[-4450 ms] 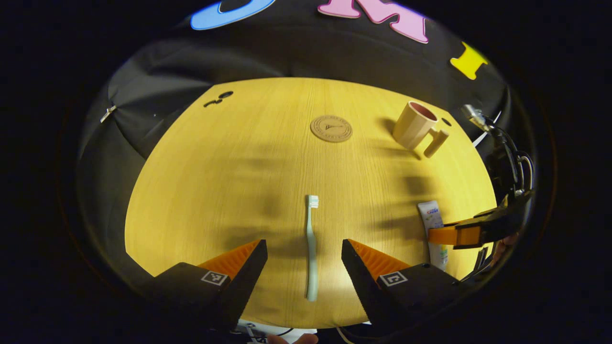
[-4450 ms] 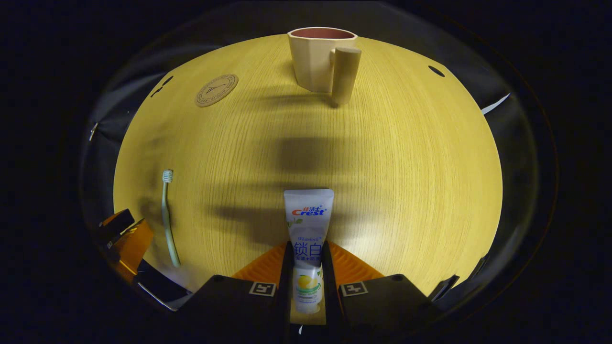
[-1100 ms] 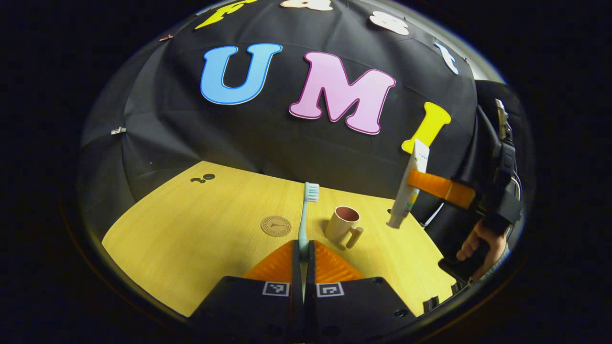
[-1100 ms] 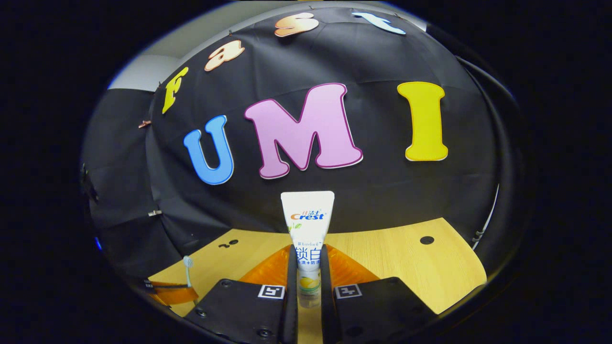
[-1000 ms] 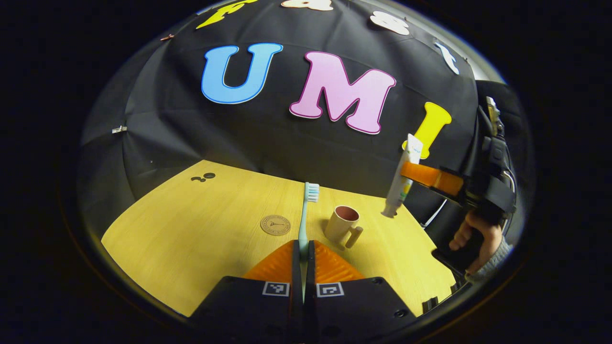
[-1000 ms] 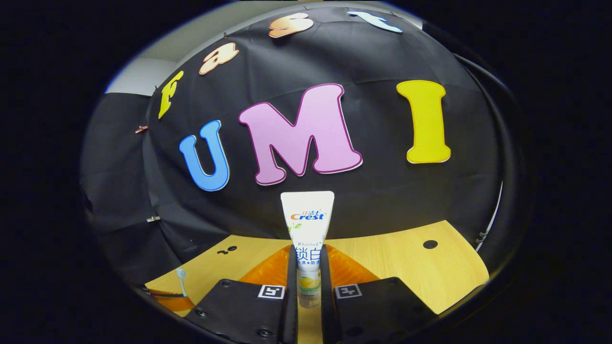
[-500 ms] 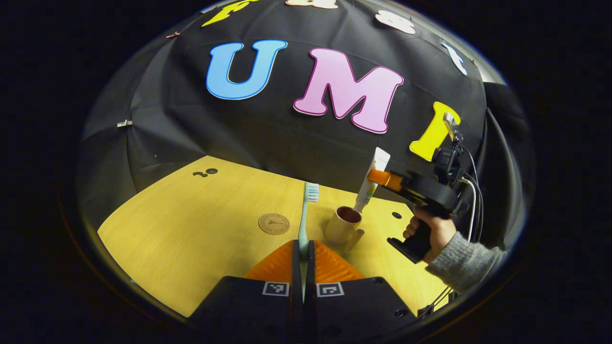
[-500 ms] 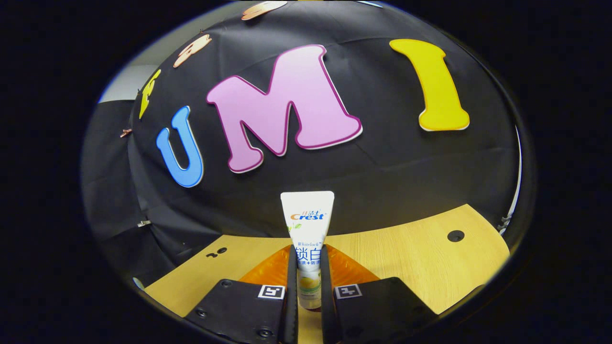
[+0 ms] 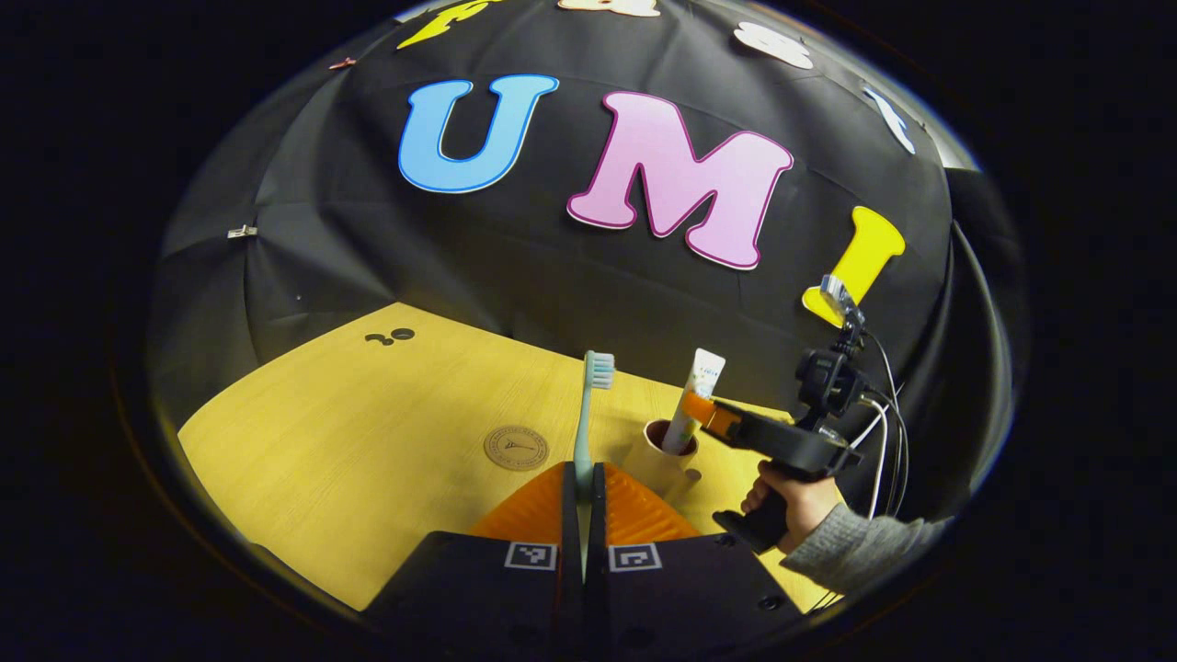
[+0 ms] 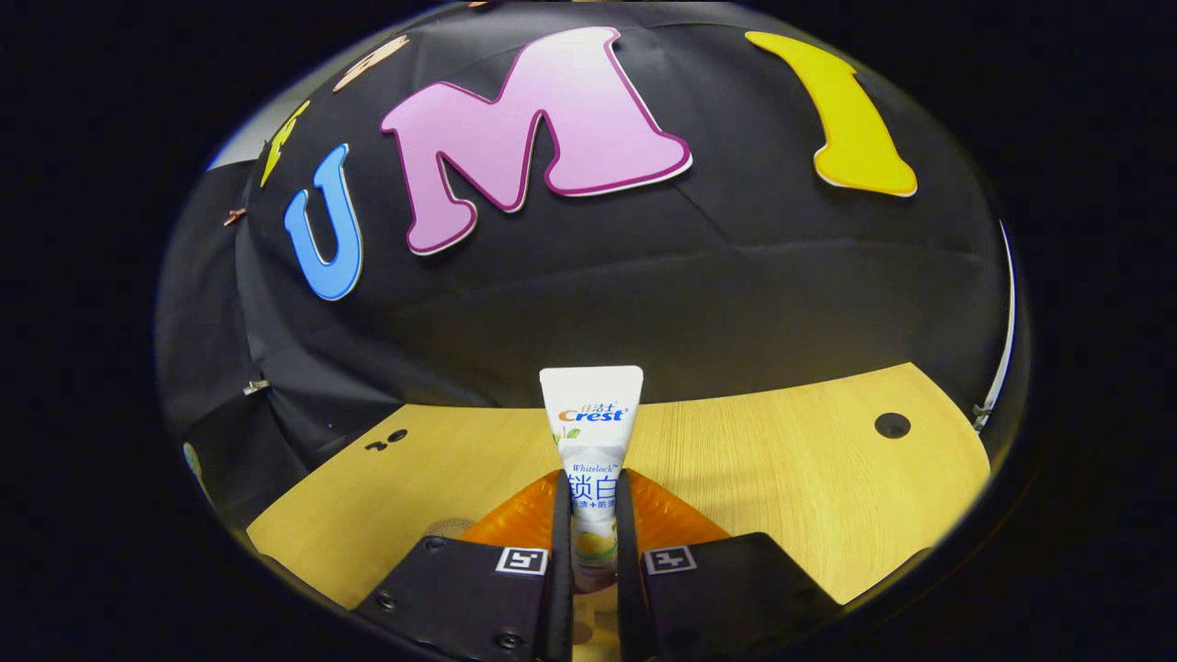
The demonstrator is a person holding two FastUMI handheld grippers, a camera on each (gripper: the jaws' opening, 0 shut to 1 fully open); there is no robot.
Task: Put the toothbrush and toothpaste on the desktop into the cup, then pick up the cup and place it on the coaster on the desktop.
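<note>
- Left gripper view: our left claw point(image 9: 581, 487) is clamped on the toothbrush point(image 9: 588, 414), bristles up, held ready above the worktop point(image 9: 368, 432). Farther off, the right claw point(image 9: 696, 407) lowers the toothpaste point(image 9: 691, 405) cap-first into the cup point(image 9: 655, 458); the coaster point(image 9: 517, 448) lies beside it.
- Right gripper view: our right claw point(image 10: 594, 515) grips the toothpaste point(image 10: 591, 432) upright, probably so it drops in; the cup's rim is too hidden to judge.

surface: yellow wood-grain tabletop point(image 9: 368, 423), small dark round holes point(image 10: 892, 425) in it
backdrop: black cloth wall point(image 9: 552, 267) behind
</note>
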